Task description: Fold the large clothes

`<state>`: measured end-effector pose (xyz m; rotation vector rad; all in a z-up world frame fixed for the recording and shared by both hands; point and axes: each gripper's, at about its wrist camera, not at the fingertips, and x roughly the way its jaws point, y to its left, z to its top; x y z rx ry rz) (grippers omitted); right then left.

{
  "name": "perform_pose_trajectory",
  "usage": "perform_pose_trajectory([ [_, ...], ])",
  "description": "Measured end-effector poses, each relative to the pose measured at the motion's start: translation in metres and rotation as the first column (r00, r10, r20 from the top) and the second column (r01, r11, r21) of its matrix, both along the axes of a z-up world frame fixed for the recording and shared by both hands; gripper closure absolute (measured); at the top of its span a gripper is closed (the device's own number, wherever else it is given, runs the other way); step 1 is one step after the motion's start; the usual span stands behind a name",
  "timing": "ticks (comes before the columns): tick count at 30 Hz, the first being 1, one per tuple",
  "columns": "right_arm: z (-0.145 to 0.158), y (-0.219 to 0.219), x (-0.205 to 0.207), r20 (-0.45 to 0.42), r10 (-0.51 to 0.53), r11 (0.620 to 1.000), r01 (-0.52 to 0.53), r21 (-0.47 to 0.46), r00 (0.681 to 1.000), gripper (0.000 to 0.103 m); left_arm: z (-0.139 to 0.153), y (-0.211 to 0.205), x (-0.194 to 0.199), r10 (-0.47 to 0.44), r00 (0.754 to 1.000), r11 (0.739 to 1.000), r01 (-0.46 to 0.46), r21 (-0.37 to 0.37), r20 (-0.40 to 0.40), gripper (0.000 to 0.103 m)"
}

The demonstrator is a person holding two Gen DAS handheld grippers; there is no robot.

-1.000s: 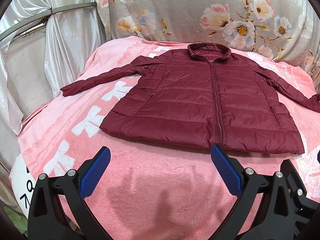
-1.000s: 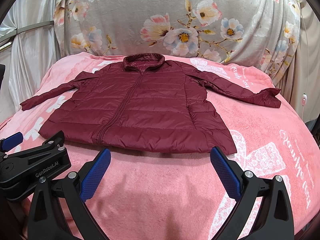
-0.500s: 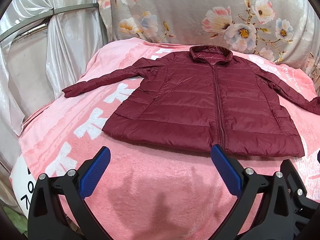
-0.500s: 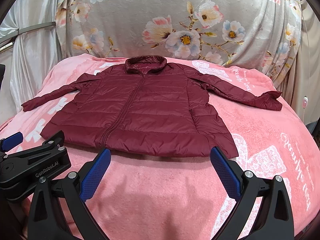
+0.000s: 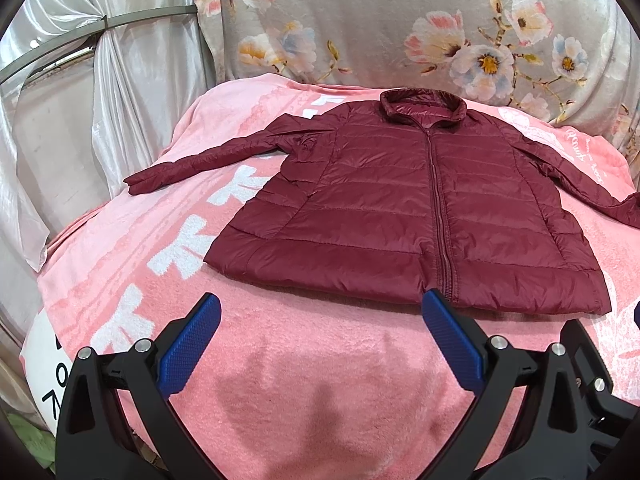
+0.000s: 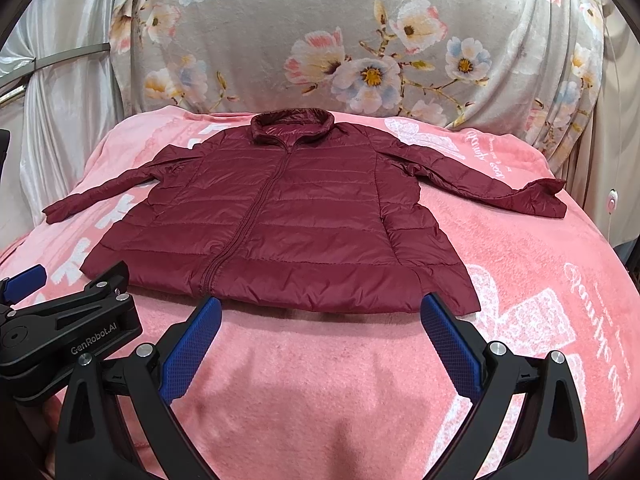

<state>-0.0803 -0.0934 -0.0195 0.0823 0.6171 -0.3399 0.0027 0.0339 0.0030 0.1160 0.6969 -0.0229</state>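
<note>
The left gripper [image 5: 320, 312] hovers with its blue-padded jaws spread wide and empty above a pink fleece blanket [image 5: 320, 380], its fingertips just short of the hem of a maroon quilted jacket [image 5: 420, 216]. The right gripper [image 6: 320, 314] hangs beside it in the same attitude, jaws wide and holding nothing, its right fingertip [image 6: 434, 310] overlapping the jacket's hem in the right wrist view; whether it touches the cloth cannot be told.

The jacket lies flat and face-up on the blanket, zipped closed down the front, collar [image 6: 292, 124] standing at the far end and hem nearest the grippers. Both sleeves stretch outward: one sleeve [image 5: 208, 158] runs toward the blanket's left edge, the other sleeve [image 6: 492, 180] reaches to the right, its cuff slightly rumpled.

In the right wrist view, the left gripper's black body, marked "GenRobot.AI", shows at lower left, close alongside the right gripper.

White printed lettering and figures cross the blanket on either side of the jacket. Behind the blanket rises a grey floral-print fabric [image 6: 360, 52], draped as a backdrop, and pale satin curtains [image 5: 132, 64] hang at the left, crossed by a curved metal rail [image 5: 100, 28].
</note>
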Motion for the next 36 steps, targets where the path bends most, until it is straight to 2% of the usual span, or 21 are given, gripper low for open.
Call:
perform_pose_trajectory([
  [6,0.001,0.000,0.004,-0.017,0.009,1.000,-0.010,-0.026,1.000,0.005,-0.001,-0.002,0.005,-0.010,1.000,0.999,0.010,0.030,-0.004,0.005],
  [13,0.001,-0.003,0.006,-0.007,-0.004,1.000,0.004,0.007,1.000,0.005,0.001,-0.001,0.005,0.008,1.000,1.000,-0.008,0.003,0.001,0.005],
  [16,-0.002,0.001,0.006,-0.018,0.000,1.000,0.000,-0.017,1.000,0.005,-0.001,0.000,0.005,0.011,1.000,1.000,-0.011,0.006,0.001,0.005],
  [26,-0.005,-0.002,0.016,-0.041,0.002,1.000,-0.002,-0.016,0.999,0.005,-0.007,-0.003,0.015,0.008,1.000,1.000,-0.008,-0.002,-0.027,0.005],
  [32,-0.012,-0.020,0.026,-0.057,-0.031,1.000,0.030,-0.008,0.998,0.005,-0.015,-0.013,0.027,-0.012,0.999,1.000,0.012,0.004,-0.052,0.005],
  [36,-0.017,-0.059,0.036,-0.068,-0.079,0.996,0.082,0.040,0.995,0.005,-0.019,-0.016,0.042,-0.010,0.997,1.000,0.009,-0.007,-0.071,0.005],
])
